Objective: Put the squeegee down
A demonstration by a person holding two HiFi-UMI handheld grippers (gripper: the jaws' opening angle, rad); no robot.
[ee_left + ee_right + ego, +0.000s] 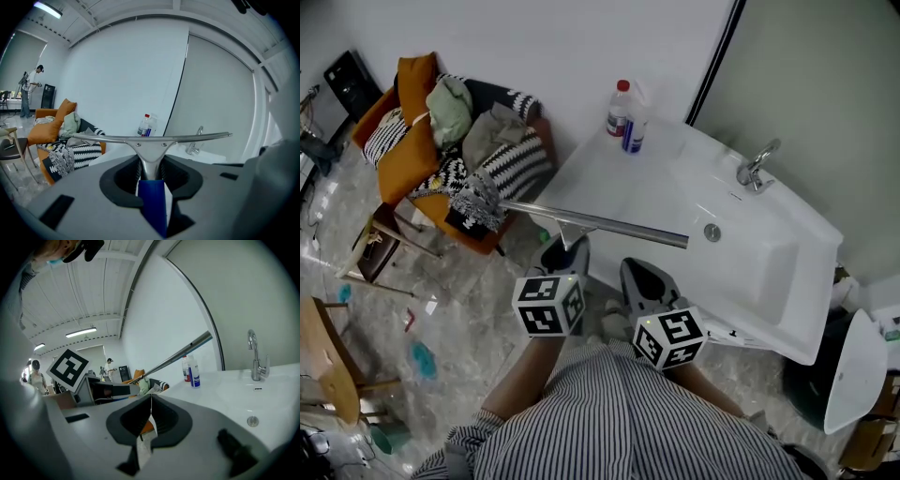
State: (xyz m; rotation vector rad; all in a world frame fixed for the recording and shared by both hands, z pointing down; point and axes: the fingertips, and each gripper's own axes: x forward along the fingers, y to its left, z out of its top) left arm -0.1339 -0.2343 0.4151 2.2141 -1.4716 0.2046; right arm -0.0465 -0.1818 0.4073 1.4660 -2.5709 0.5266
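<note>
Head view has your left gripper (565,248) clamped on the squeegee (600,223) by its blue handle, jaws partway closed around it and the blade up in the air. The blade's long axis runs side to side. Its right end crosses over the white sink counter (600,169) and its left end hangs out over the floor, so the counter is straight ahead and a bit right of that hand. Your right gripper (639,277) sits just beside, jaws together and holding nothing, though there's maybe a thin white sliver caught between them.
</note>
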